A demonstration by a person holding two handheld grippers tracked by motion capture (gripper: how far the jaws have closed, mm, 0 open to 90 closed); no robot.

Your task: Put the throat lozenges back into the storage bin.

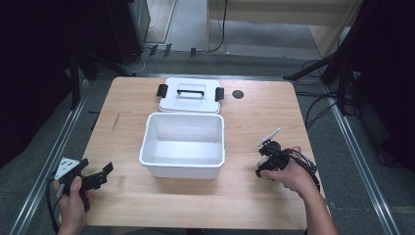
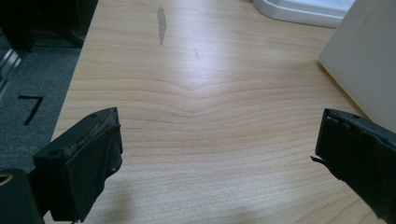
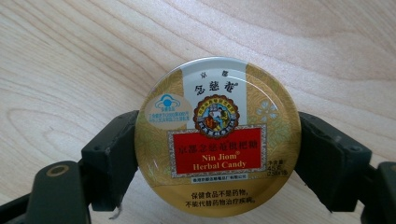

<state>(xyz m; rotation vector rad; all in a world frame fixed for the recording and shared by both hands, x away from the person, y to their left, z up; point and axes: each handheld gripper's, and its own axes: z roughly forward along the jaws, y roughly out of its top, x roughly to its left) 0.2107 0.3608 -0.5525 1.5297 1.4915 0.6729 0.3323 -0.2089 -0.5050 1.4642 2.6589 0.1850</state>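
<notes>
A round gold candy tin (image 3: 217,140) with a red "Nin Jiom Herbal Candy" label lies flat on the wooden table, and my right gripper (image 3: 217,154) is shut on it, one jaw pressing each side. From above, the right gripper (image 1: 266,164) sits right of an open white plastic box (image 1: 182,169), a hand wrapped around it. My left gripper (image 1: 104,175) rests near the table's front left corner. Its jaws stand wide apart over bare wood in the left gripper view (image 2: 217,135), with the box wall (image 2: 364,70) to their right.
The box's white lid (image 1: 190,100), with a black handle and clips, lies flat just behind the box. A small black round mark (image 1: 238,94) is right of the lid. Metal rails and grey floor (image 1: 44,161) border the table's sides.
</notes>
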